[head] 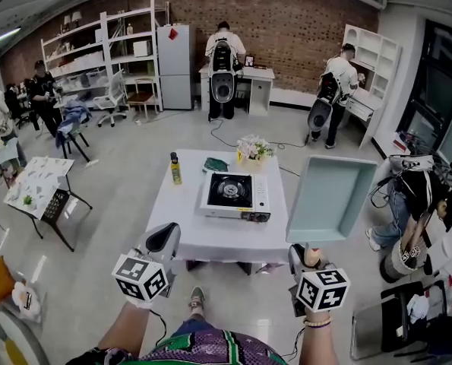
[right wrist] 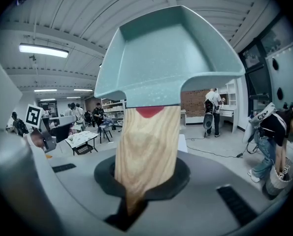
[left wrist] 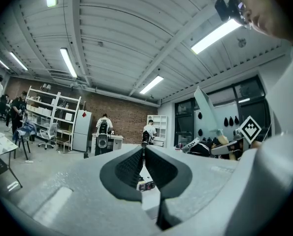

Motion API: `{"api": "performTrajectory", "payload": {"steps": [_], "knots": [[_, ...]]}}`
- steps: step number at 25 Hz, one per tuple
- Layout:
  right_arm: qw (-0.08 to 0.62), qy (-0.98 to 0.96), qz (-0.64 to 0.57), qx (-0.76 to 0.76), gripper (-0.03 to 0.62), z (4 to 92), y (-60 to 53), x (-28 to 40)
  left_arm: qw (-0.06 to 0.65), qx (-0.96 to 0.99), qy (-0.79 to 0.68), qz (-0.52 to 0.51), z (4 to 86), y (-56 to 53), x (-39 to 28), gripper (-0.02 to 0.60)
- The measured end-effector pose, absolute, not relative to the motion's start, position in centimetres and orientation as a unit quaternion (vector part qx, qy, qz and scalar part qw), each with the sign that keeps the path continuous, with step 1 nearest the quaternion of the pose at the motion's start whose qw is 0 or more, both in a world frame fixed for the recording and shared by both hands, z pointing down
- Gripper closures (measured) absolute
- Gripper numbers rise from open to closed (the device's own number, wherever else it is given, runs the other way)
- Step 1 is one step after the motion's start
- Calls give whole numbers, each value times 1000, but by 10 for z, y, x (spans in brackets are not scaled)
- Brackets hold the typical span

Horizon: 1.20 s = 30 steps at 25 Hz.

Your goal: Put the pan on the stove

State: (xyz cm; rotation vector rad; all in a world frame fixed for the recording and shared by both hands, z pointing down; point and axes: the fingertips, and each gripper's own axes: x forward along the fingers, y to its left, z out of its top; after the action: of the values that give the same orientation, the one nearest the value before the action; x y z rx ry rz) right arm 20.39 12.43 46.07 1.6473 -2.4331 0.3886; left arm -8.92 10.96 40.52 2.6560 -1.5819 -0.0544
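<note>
Beside the table (head: 181,220), right gripper (head: 308,255) grips seemingly empty pan (head: 330,198).

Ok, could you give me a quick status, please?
Right gripper shut on wooden handle; left gripper shut, empty. Pan aloft, right of the table. Stove top bare, nothing in the way.

No text, label or number can be read anywhere.

Stove (head: 235,196) top bare, open from above and from near side. Bottle (head: 175,169) stands back-left of it, flowers (head: 254,150) and green item (head: 215,164) just behind. Table (head: 210,238) near strip free.
</note>
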Motion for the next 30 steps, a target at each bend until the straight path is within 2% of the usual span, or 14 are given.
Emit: {"api": "performTrajectory", "payload": {"steps": [30], "knots": [[96,-819,141,548,557,456,100,211,25,858,-513,-9,402,98,-84,555]]}}
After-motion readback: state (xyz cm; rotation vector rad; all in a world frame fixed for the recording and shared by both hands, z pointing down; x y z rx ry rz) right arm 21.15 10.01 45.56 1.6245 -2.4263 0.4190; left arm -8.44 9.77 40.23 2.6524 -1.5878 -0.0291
